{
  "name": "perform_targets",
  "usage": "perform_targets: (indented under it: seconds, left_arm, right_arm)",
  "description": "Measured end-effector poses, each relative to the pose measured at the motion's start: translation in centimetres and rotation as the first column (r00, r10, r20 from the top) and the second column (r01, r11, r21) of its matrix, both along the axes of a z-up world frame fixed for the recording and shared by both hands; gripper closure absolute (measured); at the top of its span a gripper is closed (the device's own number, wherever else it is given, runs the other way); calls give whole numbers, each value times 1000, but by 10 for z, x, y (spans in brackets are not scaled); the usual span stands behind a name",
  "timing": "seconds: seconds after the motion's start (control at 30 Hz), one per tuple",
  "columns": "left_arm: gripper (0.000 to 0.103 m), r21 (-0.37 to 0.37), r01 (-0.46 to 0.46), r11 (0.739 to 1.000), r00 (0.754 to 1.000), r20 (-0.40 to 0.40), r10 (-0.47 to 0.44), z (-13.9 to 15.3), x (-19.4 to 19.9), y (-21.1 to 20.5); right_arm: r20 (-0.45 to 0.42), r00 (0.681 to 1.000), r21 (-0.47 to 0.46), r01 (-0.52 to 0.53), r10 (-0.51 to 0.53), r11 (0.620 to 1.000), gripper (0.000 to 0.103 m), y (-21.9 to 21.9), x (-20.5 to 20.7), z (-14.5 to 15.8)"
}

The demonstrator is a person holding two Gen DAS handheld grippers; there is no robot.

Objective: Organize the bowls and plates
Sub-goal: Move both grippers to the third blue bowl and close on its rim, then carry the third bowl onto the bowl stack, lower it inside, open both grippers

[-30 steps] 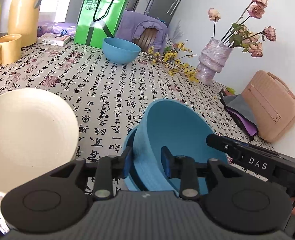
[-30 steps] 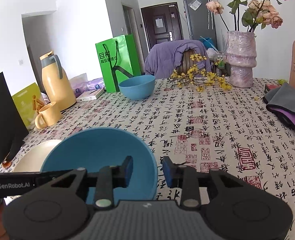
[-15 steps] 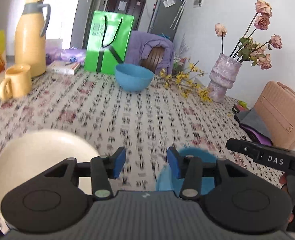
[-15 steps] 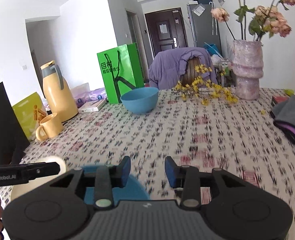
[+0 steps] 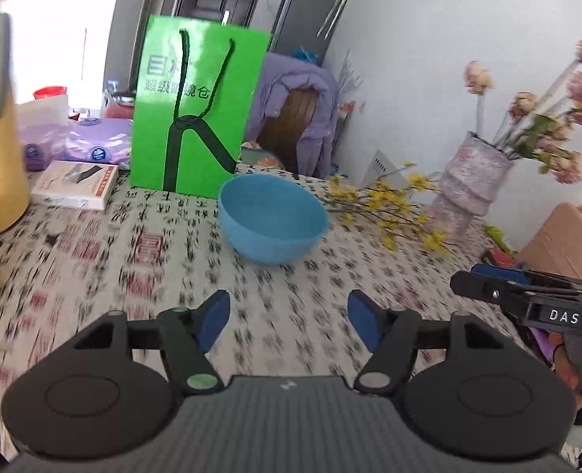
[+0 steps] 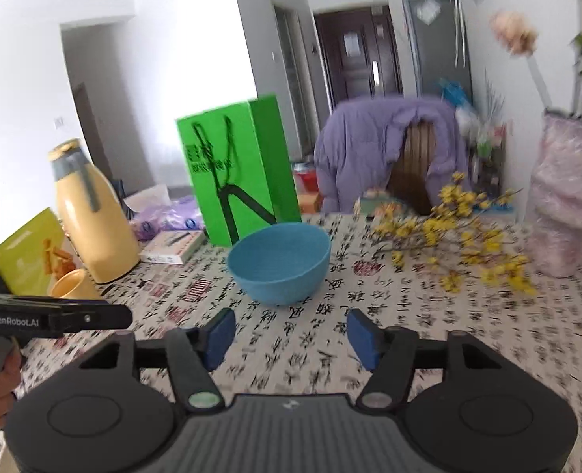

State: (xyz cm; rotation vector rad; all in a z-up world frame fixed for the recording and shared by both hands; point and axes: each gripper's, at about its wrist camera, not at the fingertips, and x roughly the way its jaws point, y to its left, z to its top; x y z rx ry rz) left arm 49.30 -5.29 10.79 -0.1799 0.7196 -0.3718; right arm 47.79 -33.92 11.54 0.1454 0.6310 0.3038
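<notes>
On the table [image 5: 94, 244], the blue bowl [image 5: 272, 217] sits upright before the green bag [image 5: 196, 108], while left tongs [image 5: 289, 321] and right tongs [image 6: 291, 333] hover nearby, both spread apart and empty.

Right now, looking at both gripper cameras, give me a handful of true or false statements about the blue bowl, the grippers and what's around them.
1. The left gripper is clamped on the blue bowl. False: its jaws stand apart and empty, and the bowl sits on the table ahead of them.
2. The right gripper is open and holds nothing. True.
3. The blue bowl stands upright in front of the green paper bag. True.
4. The yellow flower sprigs stand in the vase. False: they lie on the tablecloth beside it.
5. A purple jacket hangs over the chair behind the table. True.
6. The yellow thermos lies on its side. False: it stands upright.
</notes>
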Motion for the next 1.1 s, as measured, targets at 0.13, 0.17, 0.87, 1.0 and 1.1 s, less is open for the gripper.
perform_targets:
  seconds: [0.13,0.17,0.87,1.0,1.1]
  left_arm:
    - [22,-9,-12,1000,998,-59,12,-13,72,5]
    - [22,-11,-6,1000,997,-83,5,-18,91,6]
    - [96,-16,-95,995,968,-233,89,-79,215,10]
    - [96,-24,-85,996,971,-224,77,-59,199,11]
    - [96,-1,-75,997,977,-198,74,-36,180,-1]
  right_arm:
    - [-128,992,56,18,-11,998,40,1,79,-18]
    - [-166,986,69,28,-17,997,40,1,99,-25]
    - [-371,923,120,161,-106,980,88,41,236,-102]
    - [-364,927,143,152,-91,978,89,34,223,-88]
    - [-342,936,138,143,-88,980,89,28,205,-67]
